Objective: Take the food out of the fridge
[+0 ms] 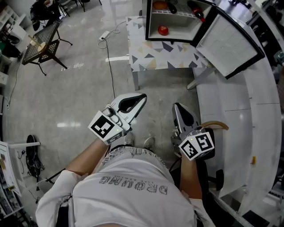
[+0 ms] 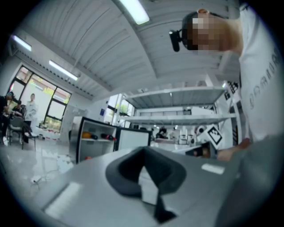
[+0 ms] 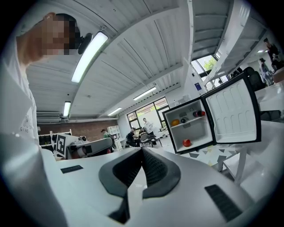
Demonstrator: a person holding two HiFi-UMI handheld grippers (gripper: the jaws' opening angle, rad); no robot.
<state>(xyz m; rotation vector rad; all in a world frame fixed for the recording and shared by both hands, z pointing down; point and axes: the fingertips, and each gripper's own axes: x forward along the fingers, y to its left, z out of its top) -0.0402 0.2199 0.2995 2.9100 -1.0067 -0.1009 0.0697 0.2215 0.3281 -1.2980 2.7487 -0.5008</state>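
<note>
Nearest the person, both claws are held level in front of the body, well short of the fridge (image 1: pixel 148 22) and pointing toward it.

The left claw (image 1: pixel 142 96) is clenched: in the left gripper view its two dark pads meet at the tip, and nothing sits between them. The right claw (image 1: pixel 176 107) is also clenched and empty, its ribbed pads pressed together in the right gripper view. The two claws sit side by side, apart from each other, above bare floor (image 1: pixel 80 88).

Beyond the claws, a small table (image 1: pixel 164 56) with a triangle-patterned cover carries the fridge. A cable (image 1: pixel 109 62) lies on the floor to the left of this table.

The fridge door (image 1: pixel 227 43) stands swung open to the right, exposing the interior.

- On the fridge's bottom level lies a red round food item (image 1: pixel 163 30).
- On the shelf above it rests an orange food item (image 1: pixel 159 5), toward the left.
- Dark items (image 1: pixel 195 11) with red ends lie to the right of the orange item on the same shelf.

All the food is inside the fridge, and neither claw touches it.
</note>
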